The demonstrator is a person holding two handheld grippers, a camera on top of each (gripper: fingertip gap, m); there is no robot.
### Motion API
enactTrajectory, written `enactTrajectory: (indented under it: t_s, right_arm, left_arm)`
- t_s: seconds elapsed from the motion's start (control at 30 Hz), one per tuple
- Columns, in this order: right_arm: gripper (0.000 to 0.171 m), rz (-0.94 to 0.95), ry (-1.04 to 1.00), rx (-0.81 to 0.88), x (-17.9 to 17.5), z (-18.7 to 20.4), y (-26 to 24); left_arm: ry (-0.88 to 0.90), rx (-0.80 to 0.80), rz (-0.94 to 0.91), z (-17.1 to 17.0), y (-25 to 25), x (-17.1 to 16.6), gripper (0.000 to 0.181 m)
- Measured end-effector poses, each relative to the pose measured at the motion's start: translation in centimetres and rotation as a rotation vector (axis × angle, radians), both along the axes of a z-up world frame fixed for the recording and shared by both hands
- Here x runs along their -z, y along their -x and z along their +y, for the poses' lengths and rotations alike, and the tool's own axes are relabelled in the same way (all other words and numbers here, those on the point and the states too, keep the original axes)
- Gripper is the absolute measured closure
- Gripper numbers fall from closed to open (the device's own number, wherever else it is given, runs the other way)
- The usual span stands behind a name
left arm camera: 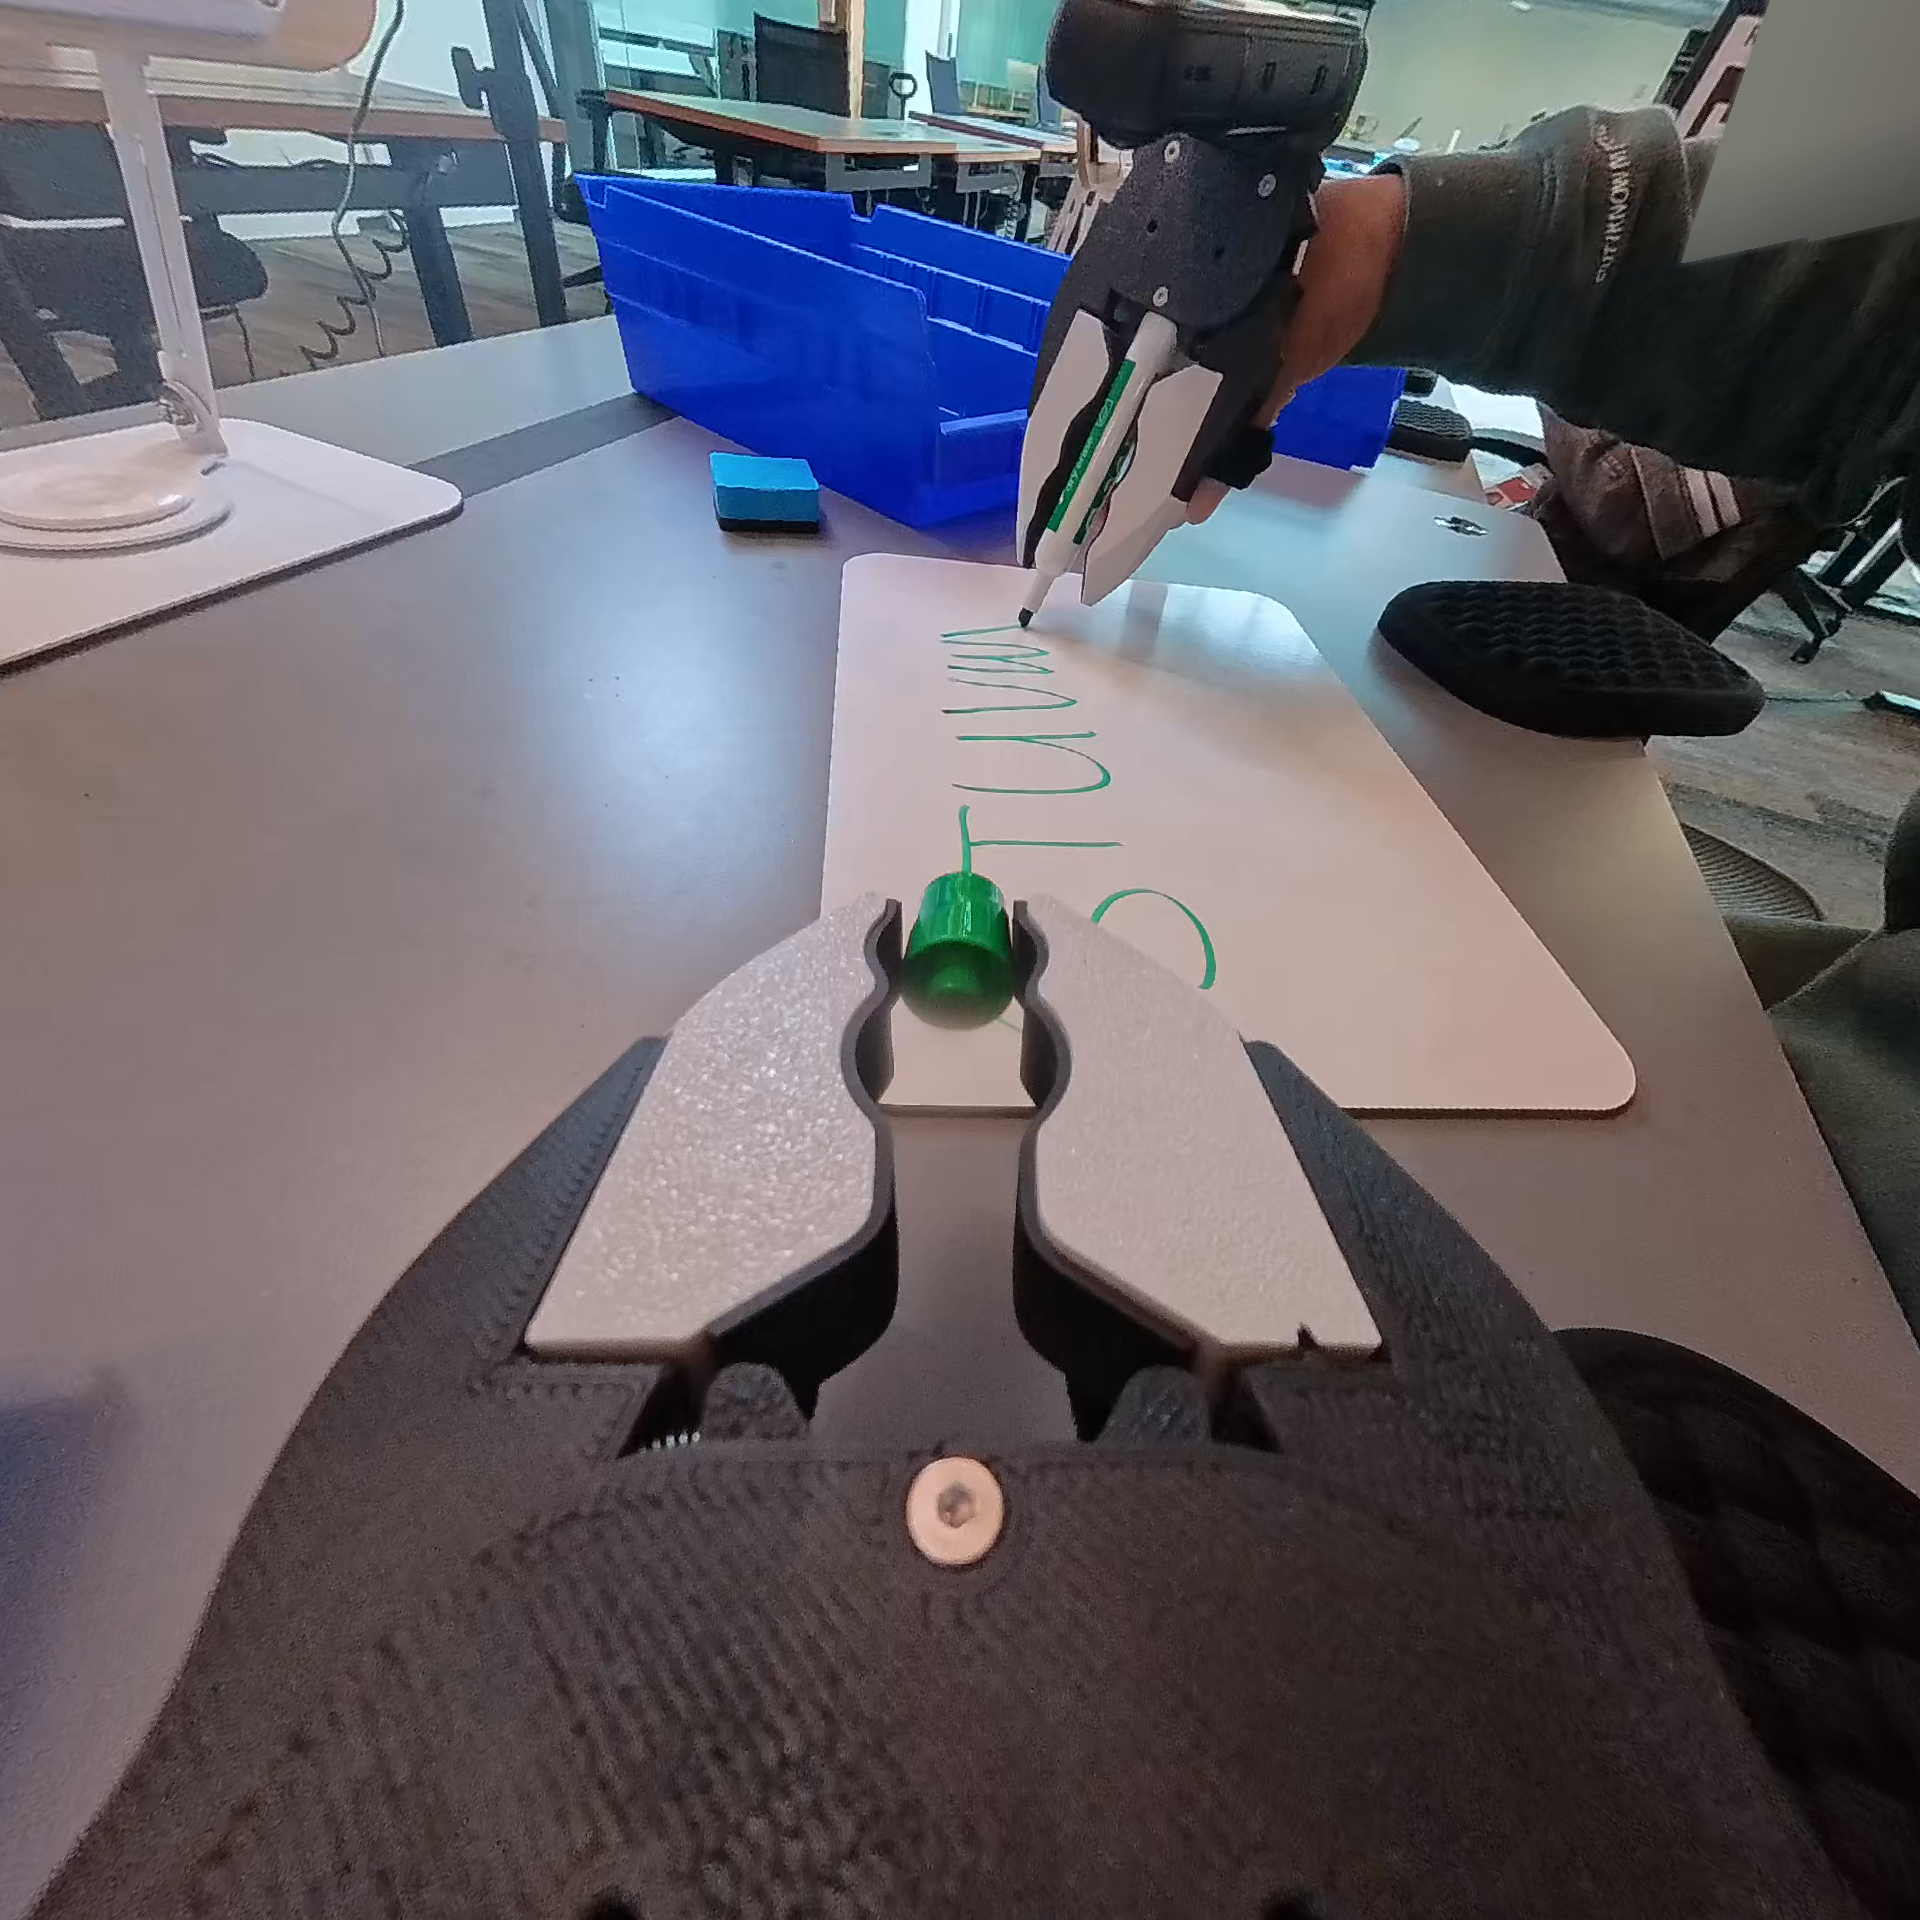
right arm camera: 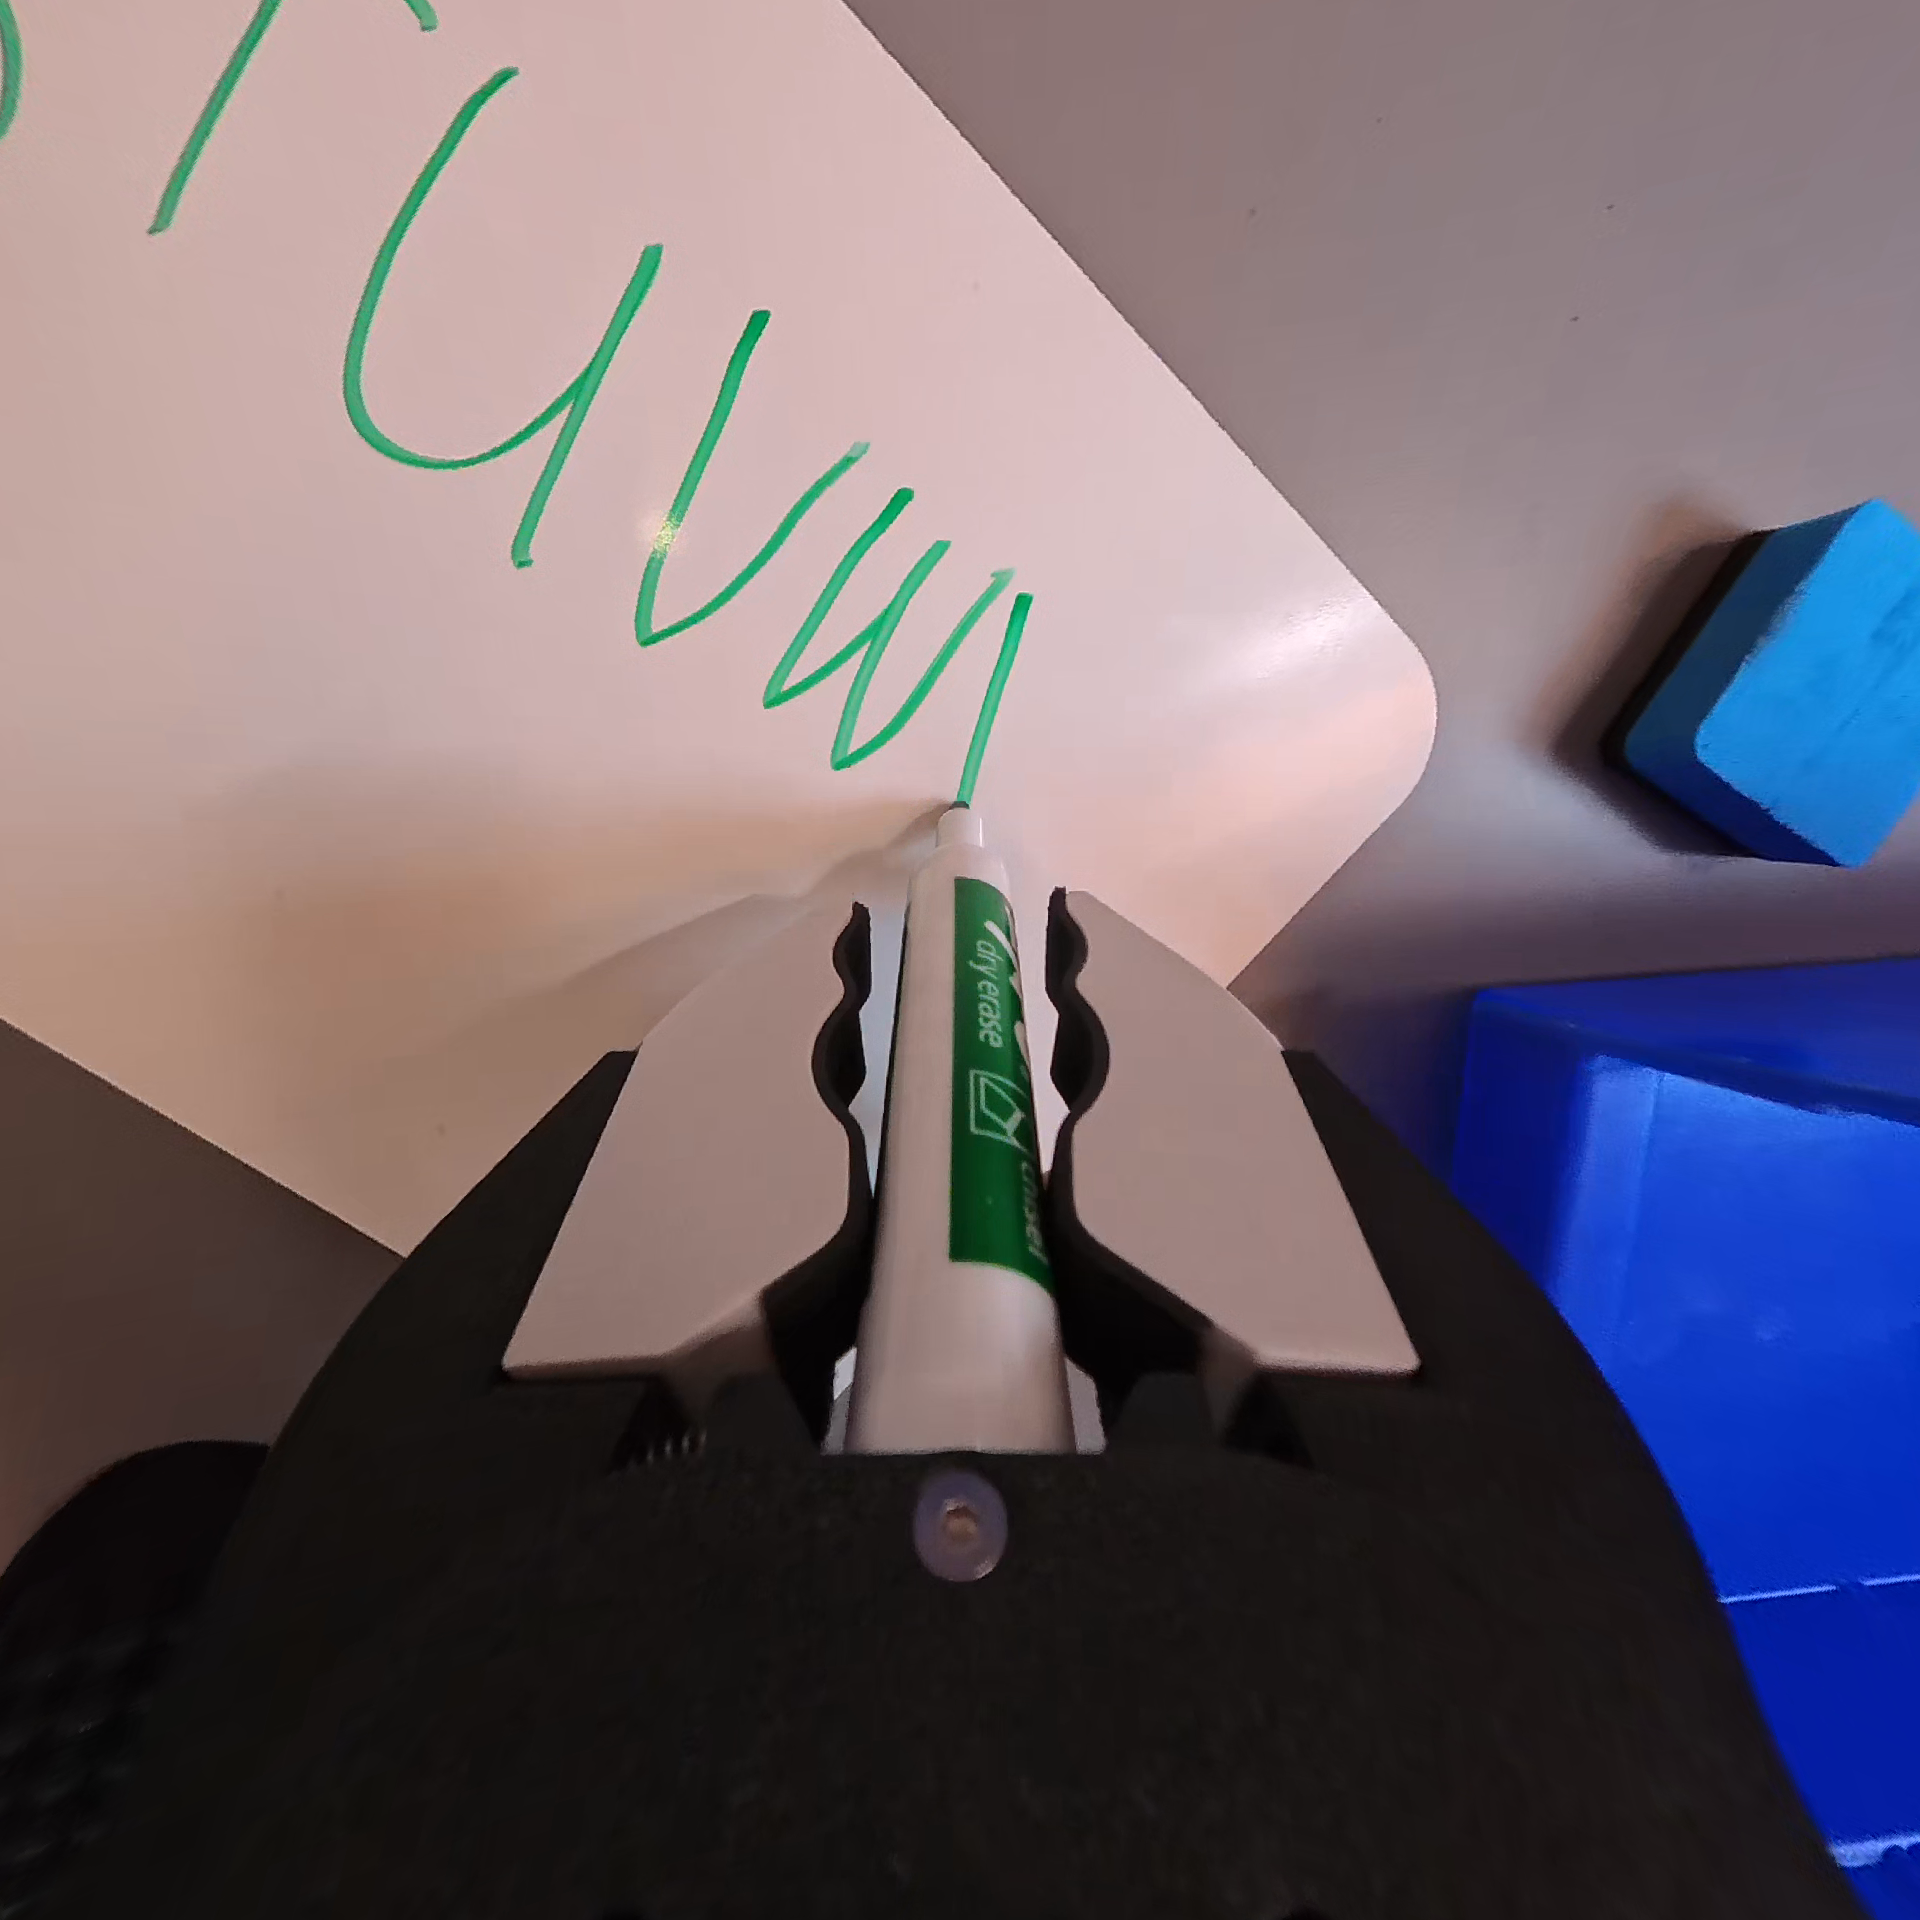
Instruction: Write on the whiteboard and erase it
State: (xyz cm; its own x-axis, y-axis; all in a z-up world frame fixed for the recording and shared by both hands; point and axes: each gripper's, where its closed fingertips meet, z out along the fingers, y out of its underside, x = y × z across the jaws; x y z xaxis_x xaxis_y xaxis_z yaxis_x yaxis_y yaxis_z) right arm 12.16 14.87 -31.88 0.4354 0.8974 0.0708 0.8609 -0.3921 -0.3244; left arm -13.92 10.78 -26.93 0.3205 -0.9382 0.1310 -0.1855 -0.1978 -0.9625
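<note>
A white whiteboard (left arm camera: 1299, 831) lies flat on the grey table, with green marks in a row along it (right arm camera: 468, 343). My right gripper (right arm camera: 956, 914) is shut on a white and green marker (right arm camera: 977, 1091), whose tip touches the board at the far end of the marks. It also shows in the left wrist view (left arm camera: 1070, 577) with the marker (left arm camera: 1101, 436) pointing down. My left gripper (left arm camera: 956, 920) is shut on the green marker cap (left arm camera: 956, 951), low over the board's near end. A blue eraser (left arm camera: 766, 490) lies on the table beyond the board's far corner (right arm camera: 1787, 696).
A blue plastic bin (left arm camera: 831, 343) stands behind the board, close to the right gripper (right arm camera: 1683, 1299). A white stand on a flat base (left arm camera: 156, 468) is at the far left. A black mesh pad (left arm camera: 1569, 655) sits right of the board. A person's sleeve (left arm camera: 1621, 260) reaches in from the right. Spacing between my two grippers at the tips: around 25 centimeters. The blue eraser (left arm camera: 766, 490) lies around 15 centimeters away from my right fingertips. Look for it in the right wrist view (right arm camera: 1774, 632) too.
</note>
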Motion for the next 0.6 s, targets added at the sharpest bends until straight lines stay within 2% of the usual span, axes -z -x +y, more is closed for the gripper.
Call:
enactTrajectory:
  t_s: [0.2, 0.6]
  right_arm:
    - [0.137, 0.05, -0.029, 0.02, -0.9, 1.3, 0.6]
    - [0.138, 0.018, -0.067, 0.085, -0.6, 4.3, -0.5]
  left_arm:
    - [-0.002, -0.001, 0.001, 0.0, 0.0, 0.0, 0.161]
    - [0.004, 0.002, -0.003, 0.1, 0.0, 0.0, 0.161]
